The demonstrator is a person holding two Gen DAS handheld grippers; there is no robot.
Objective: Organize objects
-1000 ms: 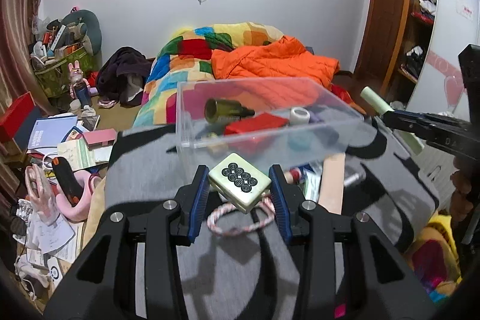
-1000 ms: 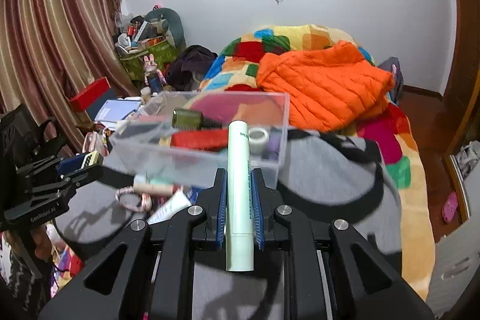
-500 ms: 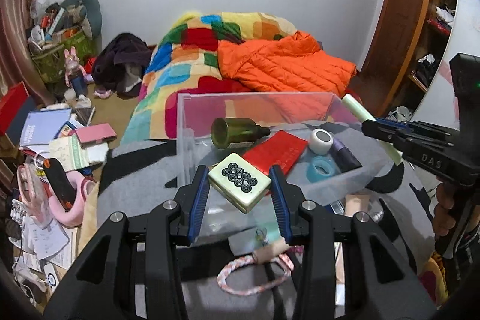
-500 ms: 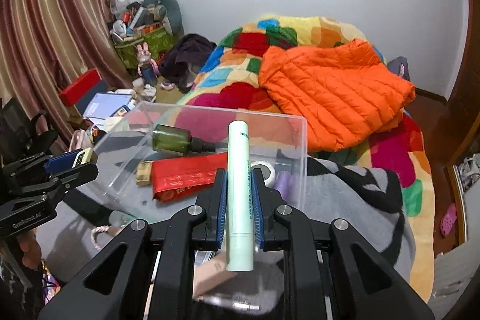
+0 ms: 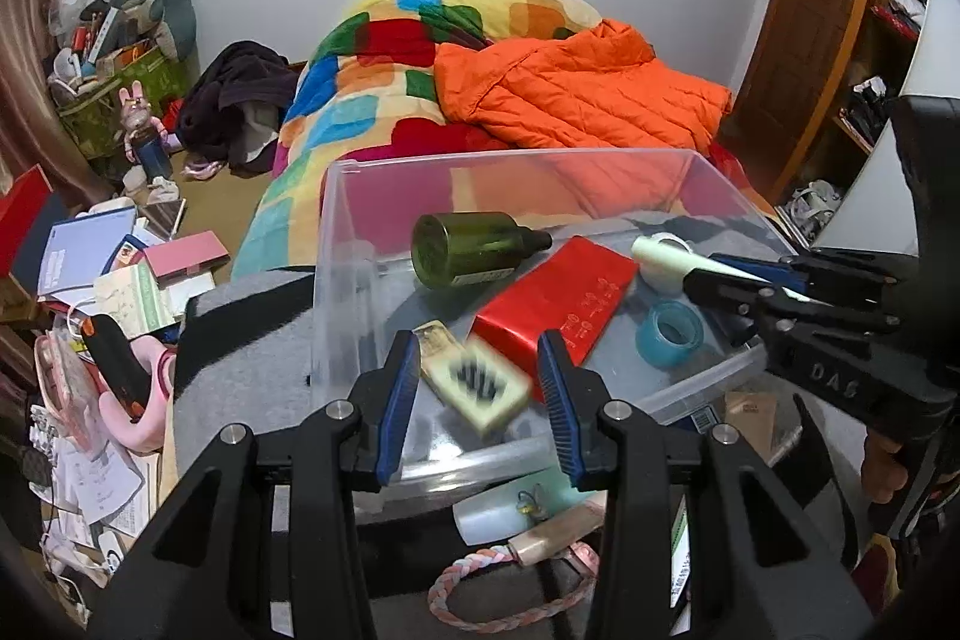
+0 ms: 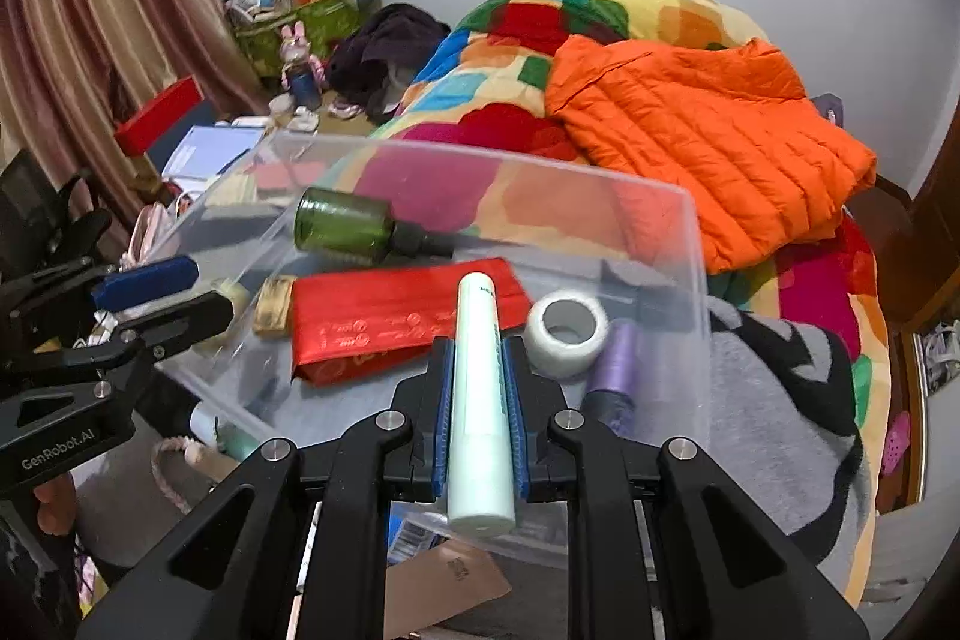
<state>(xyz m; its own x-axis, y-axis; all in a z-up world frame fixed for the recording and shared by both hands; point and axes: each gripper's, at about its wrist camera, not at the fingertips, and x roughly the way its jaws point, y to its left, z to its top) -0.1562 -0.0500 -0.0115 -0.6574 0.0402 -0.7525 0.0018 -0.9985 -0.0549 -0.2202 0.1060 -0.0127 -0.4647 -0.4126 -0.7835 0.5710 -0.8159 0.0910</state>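
Left wrist view has my left claw (image 5: 477,358) hanging over the near wall of the clear bin (image 5: 510,154), jaws at a middling width. The spotted tile (image 5: 477,391) sits between them, smeared while the fingers look sharp. I cannot tell whether the pads grip it or it is already loose. It lies skewed, with its long side running from about 10 o'clock to 4 o'clock.

My right claw (image 6: 478,346) is clamped narrow on the pale green tube (image 6: 480,400). The tube's long axis runs straight along my fingers. One end points to 12 o'clock in the right wrist view and the other end sticks out behind the pads at 6. It hovers above the bin floor, over the edge of the red packet (image 6: 396,316), with the white tape roll (image 6: 567,334) just at 2 o'clock of the far end. In the left view the same tube comes in from 3 o'clock and points towards 9.

My worries, as I judge them:
- The tile is right at the bin's near wall, so it could clip the rim and drop outside onto the grey blanket.
- If I let the tube go here, it may land across the red packet and roll towards the green bottle (image 6: 342,223) at 11 o'clock.
- Both claws crowd the same end of the bin, so a hasty move could knock them together.
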